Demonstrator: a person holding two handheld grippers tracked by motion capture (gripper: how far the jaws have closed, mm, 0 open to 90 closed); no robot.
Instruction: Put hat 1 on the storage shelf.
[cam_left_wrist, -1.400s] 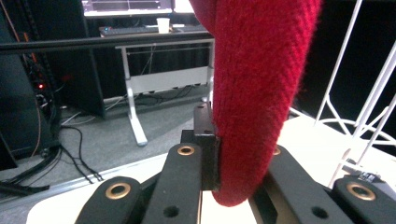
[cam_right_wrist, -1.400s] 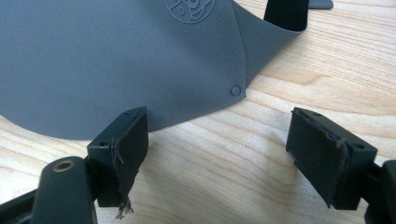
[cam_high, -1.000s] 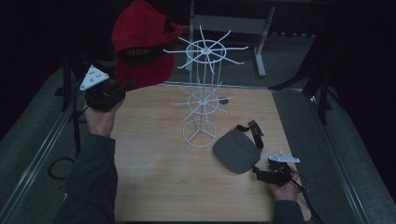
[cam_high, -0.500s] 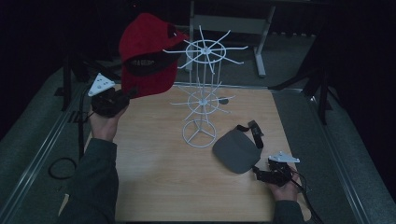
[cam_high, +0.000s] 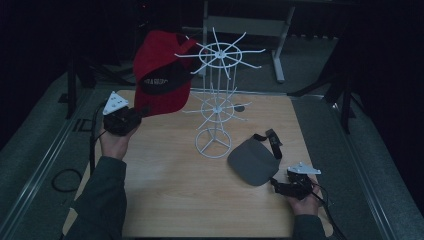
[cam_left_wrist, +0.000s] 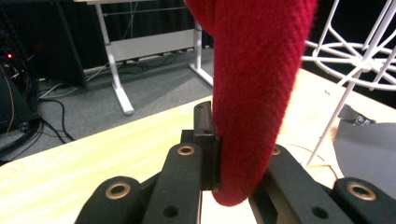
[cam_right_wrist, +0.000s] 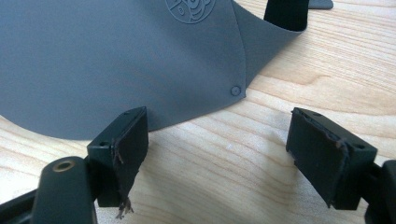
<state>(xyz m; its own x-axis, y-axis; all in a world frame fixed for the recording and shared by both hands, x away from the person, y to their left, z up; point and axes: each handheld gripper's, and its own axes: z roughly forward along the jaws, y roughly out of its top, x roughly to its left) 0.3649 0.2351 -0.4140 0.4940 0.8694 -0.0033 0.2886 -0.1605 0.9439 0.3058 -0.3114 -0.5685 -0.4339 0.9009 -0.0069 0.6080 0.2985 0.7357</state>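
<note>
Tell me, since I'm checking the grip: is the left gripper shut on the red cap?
Shut: its fingers pinch the red cap.

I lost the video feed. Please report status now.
Left gripper shut on red cap, beside white wire rack. Right gripper open at grey visor edge. Rack prongs close to cap.

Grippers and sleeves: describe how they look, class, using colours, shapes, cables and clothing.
Each gripper, left and right, is black with a grey three-cornered plate on top and a dark trailing cable. The gripper views show black jaws with brass-coloured rivets; the right one's pads look frayed. The person's sleeves are dark grey-green.
</note>
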